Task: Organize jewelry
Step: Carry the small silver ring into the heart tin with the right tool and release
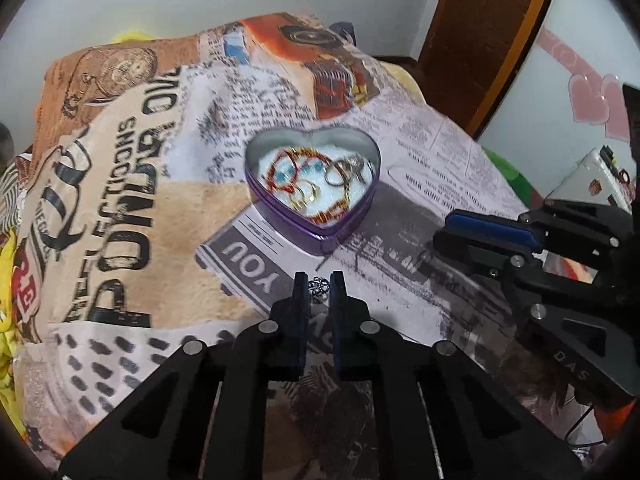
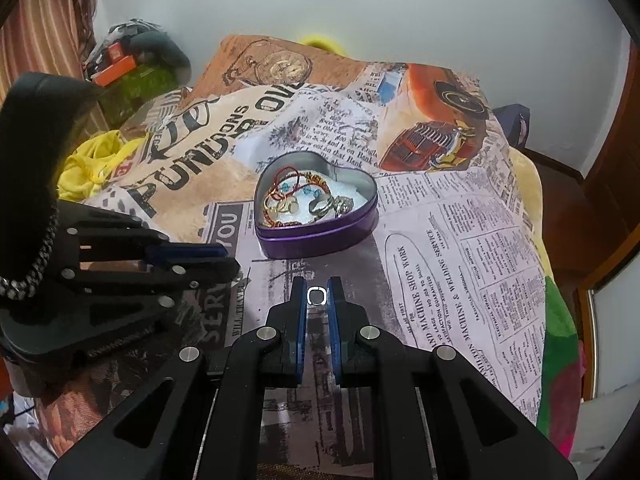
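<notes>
A: Report the left claw (image 1: pixel 319 286).

B: Its two fingers are nearly together, pinching a small dark filigree piece (image 1: pixel 319 285) at the tips. The piece looks like an ornate earring or pendant; the exact type cannot be told. The claw sits low over the newspaper-print blanket (image 1: pixel 420 152), just short of the heart-shaped tin (image 1: pixel 320 232).

A: Report the right claw (image 2: pixel 317 296).

B: Closed on a silver ring (image 2: pixel 316 296). The ring stands between the blue pads (image 2: pixel 334 312), near the fingertips, with its opening facing the camera. Whether ring or claw touches the blanket cannot be told.

A: Position of the two claws relative to each other?

B: Side by side, near each other but apart. In the right wrist view the left claw enters from the left edge; in the left wrist view the right claw enters from the right edge. Both point toward the tin.

A: Describe the tin.

B: Purple wall, silver interior, no lid on it. It rests on the blanket, on a dark printed panel beside the word "YOU".

A: Contents?

B: A white lining at the bottom. On it lie a red-and-gold beaded bracelet (image 2: pixel 298 182) with turquoise beads, gold rings (image 2: pixel 286 207) at the left and silver rings (image 2: pixel 334 205) at the right. The items overlap one another.
</notes>
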Available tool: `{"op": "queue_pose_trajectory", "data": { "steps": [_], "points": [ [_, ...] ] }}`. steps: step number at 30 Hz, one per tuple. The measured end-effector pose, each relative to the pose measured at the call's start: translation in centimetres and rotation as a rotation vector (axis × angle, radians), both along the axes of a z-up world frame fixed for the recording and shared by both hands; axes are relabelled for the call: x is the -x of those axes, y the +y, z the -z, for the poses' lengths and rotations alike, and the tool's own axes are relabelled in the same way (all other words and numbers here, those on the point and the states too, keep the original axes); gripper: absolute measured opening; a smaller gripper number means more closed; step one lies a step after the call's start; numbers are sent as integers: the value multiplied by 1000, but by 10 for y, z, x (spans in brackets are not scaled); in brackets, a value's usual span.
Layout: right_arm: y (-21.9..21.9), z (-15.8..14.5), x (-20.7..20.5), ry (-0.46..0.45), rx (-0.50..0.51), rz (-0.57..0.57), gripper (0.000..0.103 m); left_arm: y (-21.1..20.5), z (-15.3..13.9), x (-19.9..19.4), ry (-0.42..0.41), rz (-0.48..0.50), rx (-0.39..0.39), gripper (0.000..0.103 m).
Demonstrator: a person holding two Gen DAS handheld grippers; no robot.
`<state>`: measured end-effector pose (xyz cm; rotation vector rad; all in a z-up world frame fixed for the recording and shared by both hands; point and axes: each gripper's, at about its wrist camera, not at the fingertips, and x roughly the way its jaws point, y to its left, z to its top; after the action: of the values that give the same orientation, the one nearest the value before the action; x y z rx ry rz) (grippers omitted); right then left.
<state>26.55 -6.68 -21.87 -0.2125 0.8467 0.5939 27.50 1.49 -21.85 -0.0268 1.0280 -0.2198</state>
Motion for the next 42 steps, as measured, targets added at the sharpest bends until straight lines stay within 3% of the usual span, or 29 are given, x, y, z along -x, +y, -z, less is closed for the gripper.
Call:
{"op": "queue_pose_trajectory", "data": {
  "steps": [13, 21, 31, 42],
  "points": [
    [-5, -37, -2, -84, -44, 27, 9, 18, -59, 5, -136, -37, 24, 8],
    [-5, -53, -10, -131, -72, 36, 9, 12, -76, -5, -192, -23, 23, 8],
    [-4, -47, -23, -125, -92, 47, 9, 9, -66, -27, -181, -1, 46, 8],
    [8, -21, -44, -66, -75, 29, 9, 8, -32, -53, -101, 21, 84, 8]
  ]
}}
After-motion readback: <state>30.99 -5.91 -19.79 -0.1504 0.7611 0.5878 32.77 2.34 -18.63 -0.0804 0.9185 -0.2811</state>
